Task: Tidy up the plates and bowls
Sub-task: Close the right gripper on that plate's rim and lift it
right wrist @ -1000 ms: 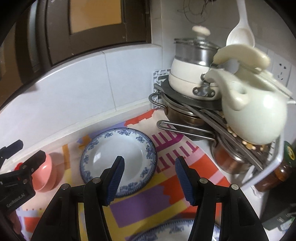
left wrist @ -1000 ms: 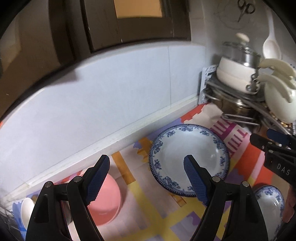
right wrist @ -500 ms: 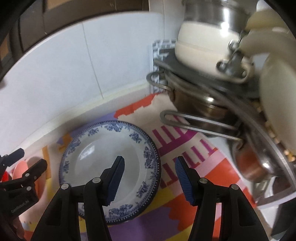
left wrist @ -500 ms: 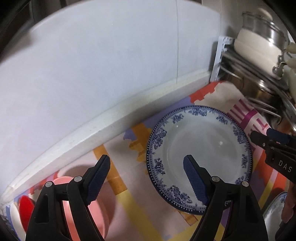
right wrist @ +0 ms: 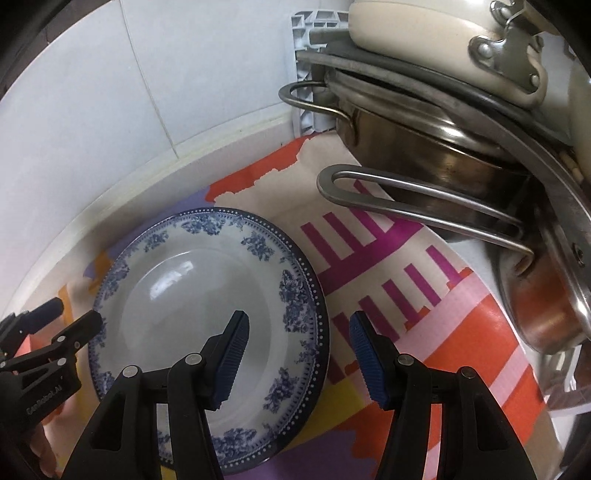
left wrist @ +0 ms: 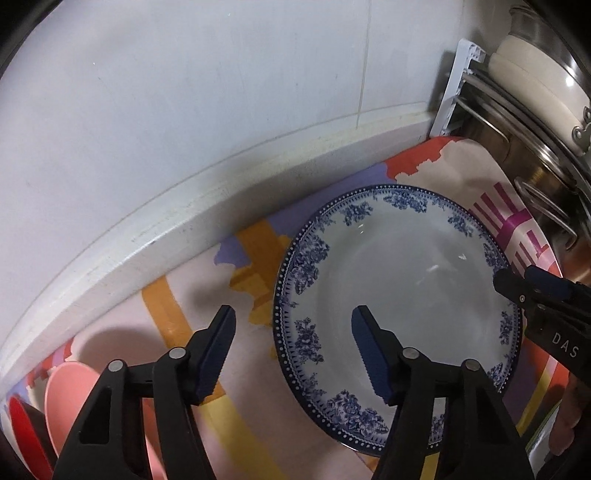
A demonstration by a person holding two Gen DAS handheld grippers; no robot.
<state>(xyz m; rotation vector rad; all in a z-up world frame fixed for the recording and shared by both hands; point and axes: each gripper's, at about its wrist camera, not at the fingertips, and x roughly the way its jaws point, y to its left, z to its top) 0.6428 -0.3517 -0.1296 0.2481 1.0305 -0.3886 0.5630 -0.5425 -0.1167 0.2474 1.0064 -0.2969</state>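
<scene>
Where pans (right wrist: 424, 147) crowd right, pink bowl (left wrist: 70, 398) left.

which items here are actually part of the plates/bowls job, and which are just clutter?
Job:
- blue-and-white plate
- pink bowl
- left gripper, open
- right gripper, open, straddling the plate's right rim

Clutter:
- steel pots on the rack
- cream pot on top
- patterned mat
</scene>
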